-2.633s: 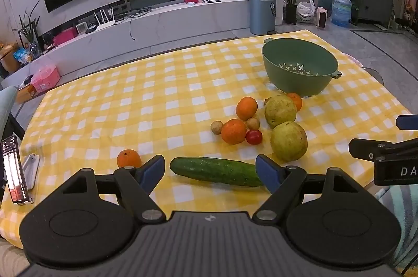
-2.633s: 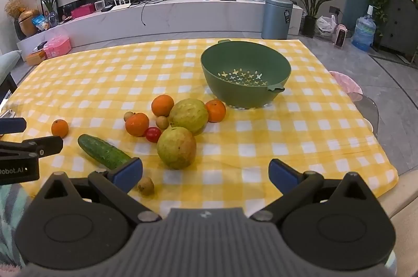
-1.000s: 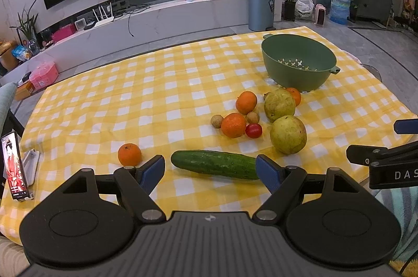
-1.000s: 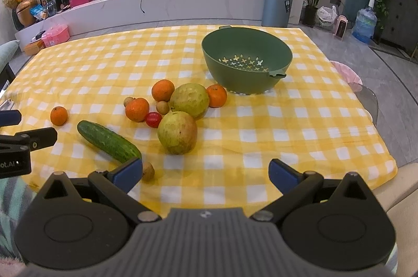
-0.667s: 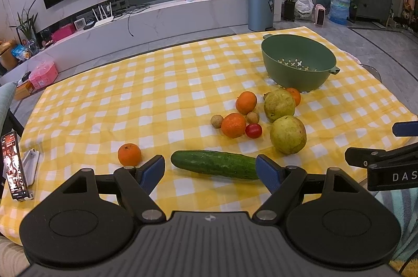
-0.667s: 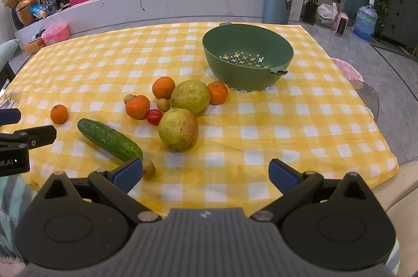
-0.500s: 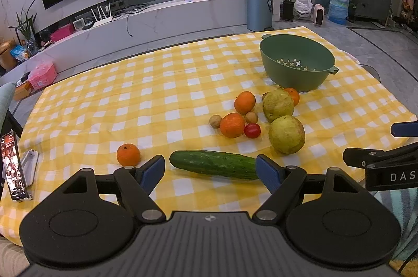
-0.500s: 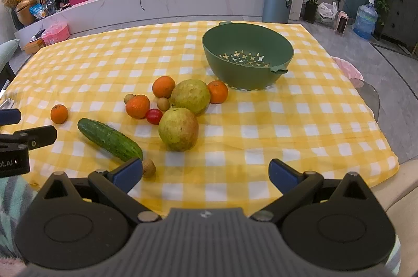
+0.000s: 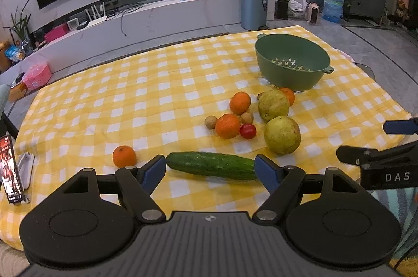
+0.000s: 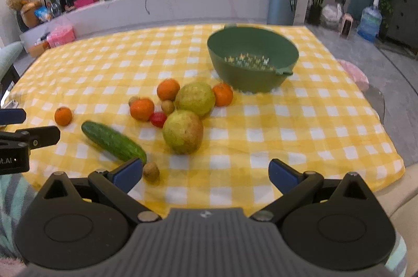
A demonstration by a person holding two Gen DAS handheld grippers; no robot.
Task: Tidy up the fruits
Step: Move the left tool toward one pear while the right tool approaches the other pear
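Note:
A green colander bowl (image 9: pixel 291 62) (image 10: pixel 250 60) stands empty at the far right of the yellow checked tablecloth (image 9: pixel 130 99). Before it lies a cluster: two green pears (image 9: pixel 282 135) (image 10: pixel 183 132), several oranges (image 9: pixel 227 126) (image 10: pixel 142 108), a cherry tomato (image 9: pixel 247 131) (image 10: pixel 157 119) and small brown fruits. A cucumber (image 9: pixel 211 165) (image 10: pixel 113 141) lies nearest; a lone orange (image 9: pixel 124 156) (image 10: pixel 63 116) sits to its left. My left gripper (image 9: pixel 210 171) is open just short of the cucumber. My right gripper (image 10: pixel 206 175) is open, near the table's front edge, with nothing held.
A small brown fruit (image 10: pixel 151 171) lies beside the right gripper's left finger. A phone (image 9: pixel 9 181) and a white case (image 9: pixel 25 168) rest at the cloth's left edge. Behind the table are a long white TV bench (image 9: pixel 156 13), a bin (image 9: pixel 254 7) and plants.
Both grippers have crept slightly forward toward the fruit and stayed open. The right wrist view is now blurred by motion. No fruit has moved.

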